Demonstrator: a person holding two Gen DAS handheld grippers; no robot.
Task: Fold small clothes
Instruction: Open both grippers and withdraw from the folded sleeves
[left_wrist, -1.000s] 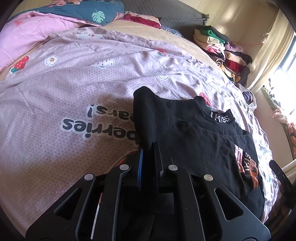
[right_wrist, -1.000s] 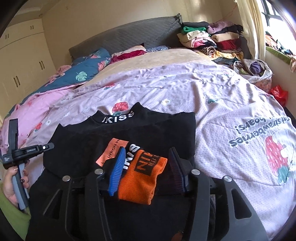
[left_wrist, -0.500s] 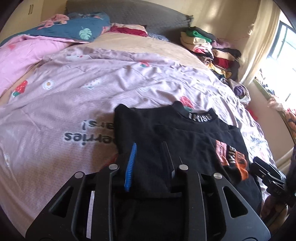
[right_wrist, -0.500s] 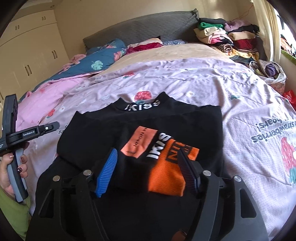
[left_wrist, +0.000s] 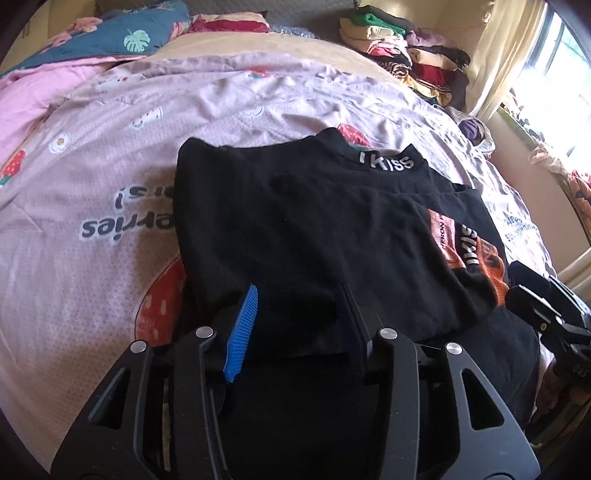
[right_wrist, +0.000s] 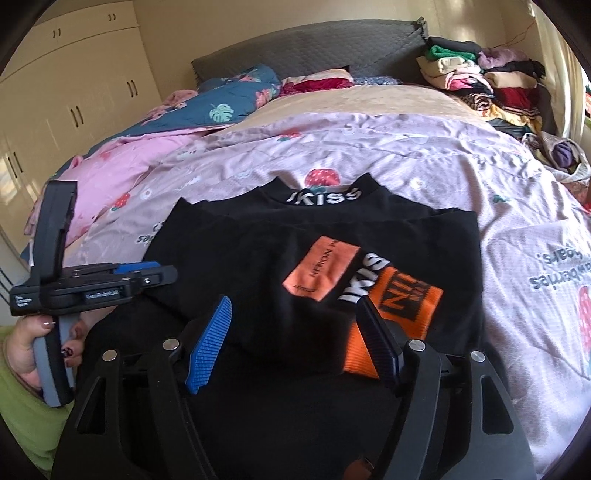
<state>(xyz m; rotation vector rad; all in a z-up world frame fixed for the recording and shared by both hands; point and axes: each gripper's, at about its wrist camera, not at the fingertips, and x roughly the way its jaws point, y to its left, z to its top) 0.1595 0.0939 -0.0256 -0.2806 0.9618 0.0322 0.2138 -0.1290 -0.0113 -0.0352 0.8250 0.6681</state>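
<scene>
Both jaw pairs stood wide apart, gripping nothing. Left gripper (left_wrist: 299, 314) and right gripper (right_wrist: 295, 332) hovered over the near edge of the folded black cotton T-shirt with orange print (right_wrist: 325, 251), possibly touching it. Shirt lay on the pink strawberry-print quilt (left_wrist: 110, 184).

Black shirt (right_wrist: 258, 258), orange patches, white lettering; lilac strawberry-print duvet (right_wrist: 461, 166); teal leaf-print pillow (right_wrist: 236, 99).

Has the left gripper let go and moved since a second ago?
Yes. The left gripper, shut on the black shirt before, now has its jaws open and has backed toward the shirt's near edge, away from the "IKISS" collar.
</scene>
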